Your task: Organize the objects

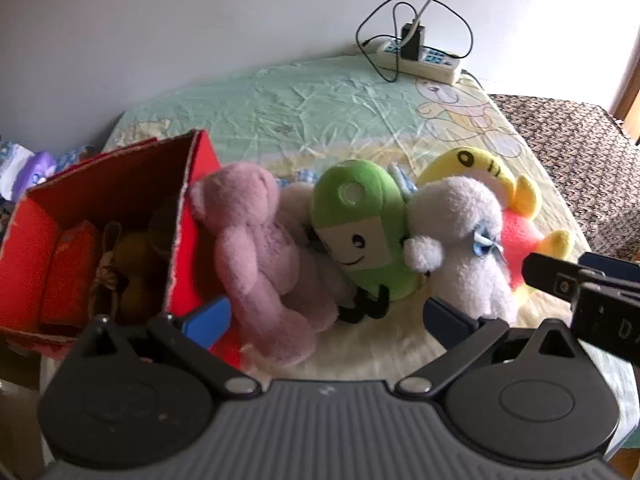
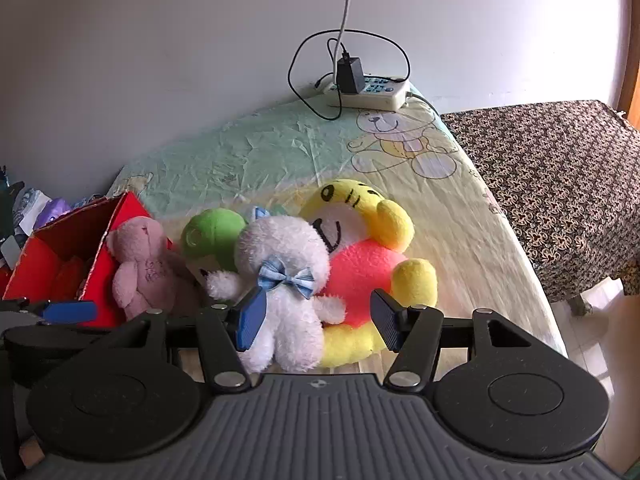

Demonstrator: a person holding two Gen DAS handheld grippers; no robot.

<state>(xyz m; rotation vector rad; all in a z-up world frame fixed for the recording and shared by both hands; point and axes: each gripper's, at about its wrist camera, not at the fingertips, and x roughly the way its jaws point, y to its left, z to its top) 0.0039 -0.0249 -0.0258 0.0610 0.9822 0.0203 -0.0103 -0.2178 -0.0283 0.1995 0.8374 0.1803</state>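
Plush toys lie in a huddle on a bed sheet (image 2: 460, 216) printed with cartoon bears, just ahead of both hand-held grippers. Seen from the right gripper (image 2: 316, 320), a white fluffy bear (image 2: 280, 264) with a blue checked bow at its neck sits between the two fingers. The left, blue-padded finger overlaps the bear's side in the picture; whether it presses on the fur cannot be told. The right finger stands clear of the bear, with a gap between them. These jaws are spread fairly wide and have no firm hold on anything.

Behind the white bear and touching it, toward the right finger, lies a yellow and pink plush bear (image 2: 360, 256) with a smiling face. Past the left finger, a green plush figure (image 2: 212, 240) peeks out from behind the white bear's head, and a pink teddy (image 2: 140, 268) leans beside it.

From the left gripper (image 1: 324, 312), the jaws stand at their widest and hold nothing. The pink teddy lies just ahead, nearer the left finger, its legs reaching into the gap between the fingers. The green figure is straight ahead; the white bear is toward the right finger. Left of the left finger, touching the pink teddy, stands an open red cardboard box (image 1: 120, 184) with some toys already inside, too dark to make out.

Far ahead, by the wall (image 2: 160, 60), a white power strip (image 2: 368, 94) rests on the sheet with a black charger and looping cable plugged in.
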